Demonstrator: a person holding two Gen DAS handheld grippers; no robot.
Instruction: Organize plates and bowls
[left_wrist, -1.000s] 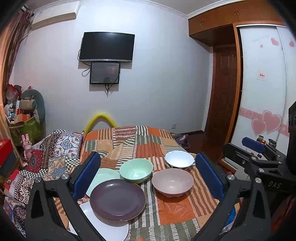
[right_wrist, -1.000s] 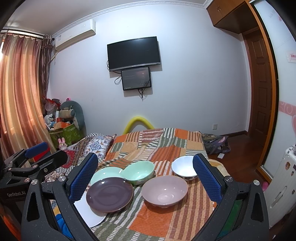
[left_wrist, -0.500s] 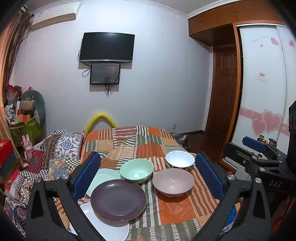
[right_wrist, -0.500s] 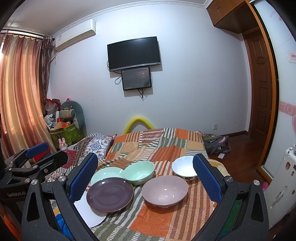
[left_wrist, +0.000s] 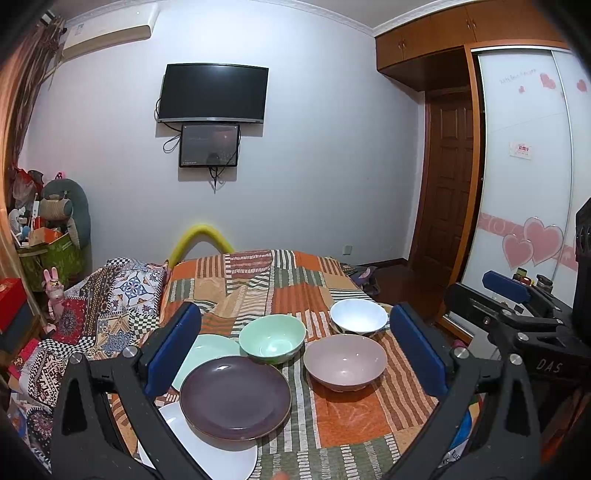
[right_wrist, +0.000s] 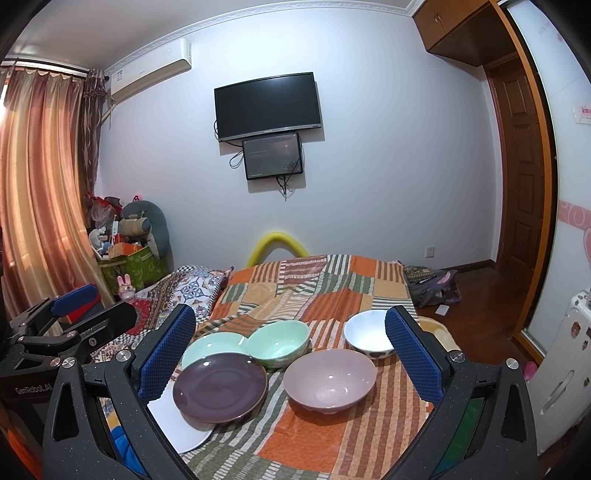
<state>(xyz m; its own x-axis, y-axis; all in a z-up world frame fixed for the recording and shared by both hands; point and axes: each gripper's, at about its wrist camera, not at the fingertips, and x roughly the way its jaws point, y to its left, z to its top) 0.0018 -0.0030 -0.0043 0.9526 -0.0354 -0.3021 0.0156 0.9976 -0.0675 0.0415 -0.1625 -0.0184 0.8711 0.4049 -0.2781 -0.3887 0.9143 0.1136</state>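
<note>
Purple plate (left_wrist: 235, 397) overlapped a white plate (left_wrist: 207, 448), seemingly resting on it; beside it sat the pink bowl (left_wrist: 345, 362). Left gripper (left_wrist: 295, 354) and right gripper (right_wrist: 290, 354) both gaped, empty.

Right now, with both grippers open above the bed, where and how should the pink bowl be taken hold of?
Probably by its rim. The pink bowl sits upright and alone on the patchwork cover, its near and right edges free of the white bowl and green bowl. The right gripper could come from above on the near-right side, one finger inside the wall, one outside.
</note>
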